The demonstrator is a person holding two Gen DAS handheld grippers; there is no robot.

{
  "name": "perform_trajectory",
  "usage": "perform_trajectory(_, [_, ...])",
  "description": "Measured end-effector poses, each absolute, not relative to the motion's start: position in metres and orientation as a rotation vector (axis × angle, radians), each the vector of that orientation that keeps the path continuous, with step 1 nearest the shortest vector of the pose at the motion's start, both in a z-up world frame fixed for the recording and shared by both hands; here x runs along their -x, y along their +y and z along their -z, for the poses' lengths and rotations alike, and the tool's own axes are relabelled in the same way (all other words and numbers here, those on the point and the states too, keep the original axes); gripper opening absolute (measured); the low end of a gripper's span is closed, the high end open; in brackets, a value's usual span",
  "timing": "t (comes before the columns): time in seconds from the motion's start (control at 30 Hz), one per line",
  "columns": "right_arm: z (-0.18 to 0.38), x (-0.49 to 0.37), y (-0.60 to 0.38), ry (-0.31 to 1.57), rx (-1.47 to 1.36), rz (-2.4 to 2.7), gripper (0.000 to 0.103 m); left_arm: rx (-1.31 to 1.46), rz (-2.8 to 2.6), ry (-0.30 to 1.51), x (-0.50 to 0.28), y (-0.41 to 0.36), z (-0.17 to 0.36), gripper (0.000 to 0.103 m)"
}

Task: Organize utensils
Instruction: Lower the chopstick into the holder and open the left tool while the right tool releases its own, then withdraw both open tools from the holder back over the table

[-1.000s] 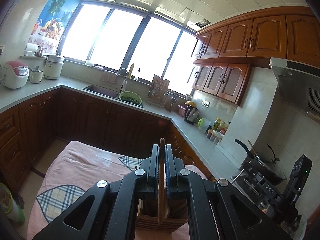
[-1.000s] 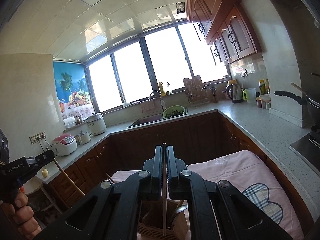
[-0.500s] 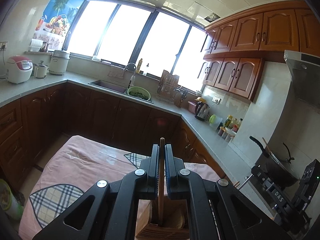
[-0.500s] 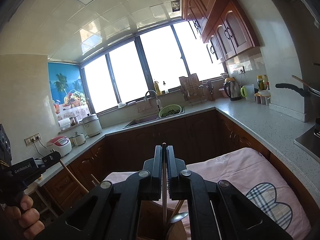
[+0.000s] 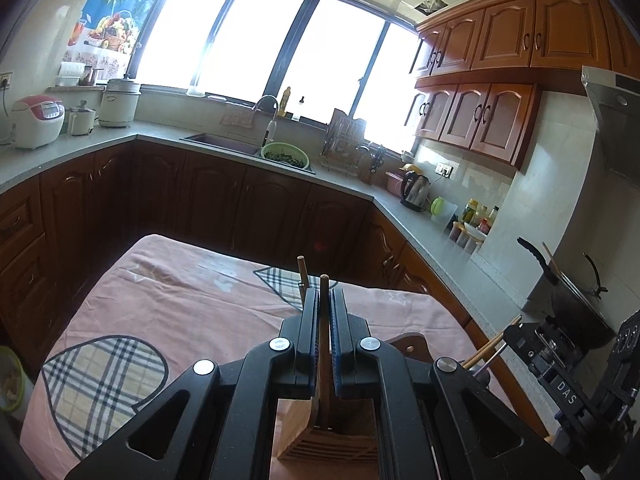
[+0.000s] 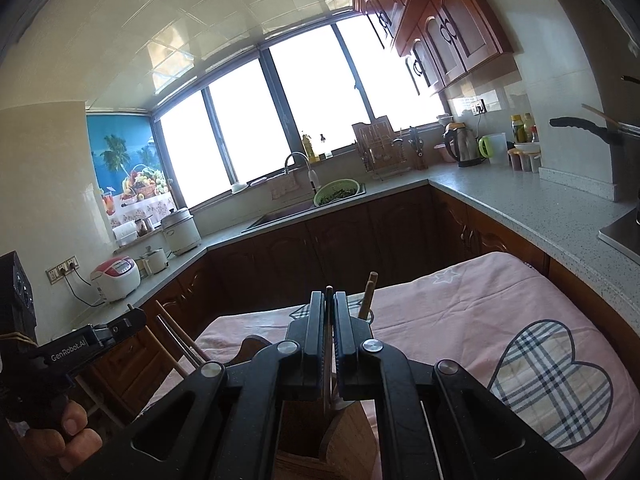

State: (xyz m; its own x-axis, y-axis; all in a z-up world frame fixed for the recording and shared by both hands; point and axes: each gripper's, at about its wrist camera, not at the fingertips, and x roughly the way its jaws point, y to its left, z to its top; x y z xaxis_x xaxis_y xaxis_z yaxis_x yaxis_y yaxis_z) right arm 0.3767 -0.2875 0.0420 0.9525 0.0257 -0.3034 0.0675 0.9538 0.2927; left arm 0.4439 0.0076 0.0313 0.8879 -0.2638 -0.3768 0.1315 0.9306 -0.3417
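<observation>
My left tongs (image 5: pixel 324 300) clenched a wooden utensil handle (image 5: pixel 323 344) upright above the wooden holder (image 5: pixel 328 440); my right tongs (image 6: pixel 329 312) clenched a thin metal utensil (image 6: pixel 328 356) over the same holder (image 6: pixel 304 432).

Windows (image 5: pixel 280 52) blown out w/ daylight, cabinets (image 5: pixel 240 208) dim, fisheye-bent edges, sharp.

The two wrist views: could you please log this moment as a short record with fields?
left tool: shut on a wooden utensil
right tool: shut on a thin metal utensil
below both: wooden holder, utensils hanging into it
surface: table with pink cloth
background: sink, kettle
</observation>
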Motion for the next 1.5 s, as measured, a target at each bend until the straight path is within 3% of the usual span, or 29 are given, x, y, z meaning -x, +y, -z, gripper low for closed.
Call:
perform_trajectory(0.9, [-0.032, -0.374, -0.291, 0.336, -0.347, 0.03, 0.005, 0.337, 0.226, 0.45, -0.451, 0.019, -0.028, 0.004])
perform_trajectory(1.1, [-0.034, -0.374, -0.291, 0.35, -0.35, 0.028, 0.009, 0.327, 0.228, 0.446, -0.448, 0.019, -0.031, 0.009])
perform_trajectory(1.17, [-0.034, -0.374, -0.291, 0.35, -0.349, 0.029, 0.01, 0.325, 0.222, 0.445, -0.447, 0.018, -0.031, 0.018])
perform_trajectory(1.27, [-0.036, -0.373, -0.291, 0.346, -0.347, 0.032, 0.025, 0.33, 0.219, 0.441, -0.444, 0.019, -0.032, 0.022])
perform_trajectory(1.3, [-0.036, -0.372, -0.291, 0.342, -0.347, 0.033, 0.039, 0.33, 0.22, 0.442, -0.443, 0.019, -0.032, 0.022])
perform_trajectory(1.33, [-0.037, -0.371, -0.291, 0.336, -0.346, 0.034, 0.046, 0.33, 0.219, 0.444, -0.443, 0.019, -0.032, 0.023])
perform_trajectory(1.4, [-0.039, -0.368, -0.291, 0.326, -0.341, 0.038, 0.046, 0.33, 0.219, 0.445, -0.442, 0.019, -0.032, 0.026])
perform_trajectory(1.5, [-0.041, -0.366, -0.291, 0.322, -0.34, 0.048, 0.064, 0.332, 0.207, 0.442, -0.438, 0.019, -0.034, 0.05])
